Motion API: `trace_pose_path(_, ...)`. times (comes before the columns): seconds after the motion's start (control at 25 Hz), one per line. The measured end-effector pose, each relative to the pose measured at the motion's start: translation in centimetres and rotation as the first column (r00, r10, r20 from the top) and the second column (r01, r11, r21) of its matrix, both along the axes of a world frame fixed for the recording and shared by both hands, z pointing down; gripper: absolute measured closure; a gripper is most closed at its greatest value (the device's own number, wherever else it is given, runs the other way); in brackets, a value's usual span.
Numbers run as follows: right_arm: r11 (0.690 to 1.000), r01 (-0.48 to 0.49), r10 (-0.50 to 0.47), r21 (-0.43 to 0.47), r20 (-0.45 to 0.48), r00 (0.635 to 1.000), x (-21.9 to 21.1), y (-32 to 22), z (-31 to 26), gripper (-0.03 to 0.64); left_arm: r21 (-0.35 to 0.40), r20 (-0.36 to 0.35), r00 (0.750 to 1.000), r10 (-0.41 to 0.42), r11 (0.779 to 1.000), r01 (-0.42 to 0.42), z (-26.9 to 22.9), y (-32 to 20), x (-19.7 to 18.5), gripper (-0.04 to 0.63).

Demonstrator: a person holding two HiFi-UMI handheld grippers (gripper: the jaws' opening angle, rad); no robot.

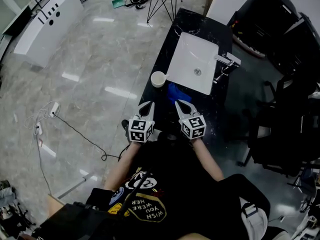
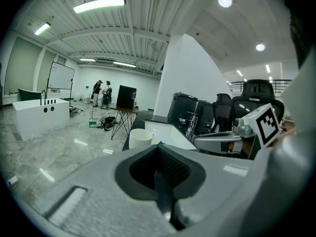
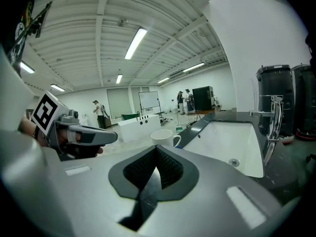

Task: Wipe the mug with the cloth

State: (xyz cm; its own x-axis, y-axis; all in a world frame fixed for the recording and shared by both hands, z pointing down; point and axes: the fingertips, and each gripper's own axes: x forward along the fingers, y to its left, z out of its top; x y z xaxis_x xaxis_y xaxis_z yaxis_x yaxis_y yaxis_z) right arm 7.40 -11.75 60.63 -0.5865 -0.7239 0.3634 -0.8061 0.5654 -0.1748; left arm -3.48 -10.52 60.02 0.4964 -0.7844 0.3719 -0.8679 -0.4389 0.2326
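Left gripper point(image 1: 149, 104): the two jaws are together, pad against pad, and nothing is between them. It is held in the air over the near end of the bench, just beside the other gripper.
Right gripper point(image 1: 178, 103): the jaws are fully together as well, with nothing between them. Its tips point toward the cloth but do not touch it.
Mug point(image 1: 158, 79): white, it stands upright on the left edge of the bench point(image 1: 200, 23), near the left front corner of the sink. No gripper touches it.
Cloth point(image 1: 176, 92): blue, it lies crumpled on the bench between the mug and the right gripper, just in front of the sink.
Sink point(image 1: 190, 46): white and rectangular, set into the dark bench top, with the faucet point(image 1: 227, 61) on its right side.
Person: the forearms reach forward from a black shirt, one gripper in each hand.
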Motion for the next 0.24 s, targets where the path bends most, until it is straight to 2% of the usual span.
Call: trace_pose_path(0.24, 0.999, 0.034, -0.034, -0.013, -0.010, 0.999, -0.3, 1.5, 0.8, 0.615, -0.018, -0.016, 1.000, -0.003, 1.000, 0.003, 0.5, 1.3, 0.4, 0.594)
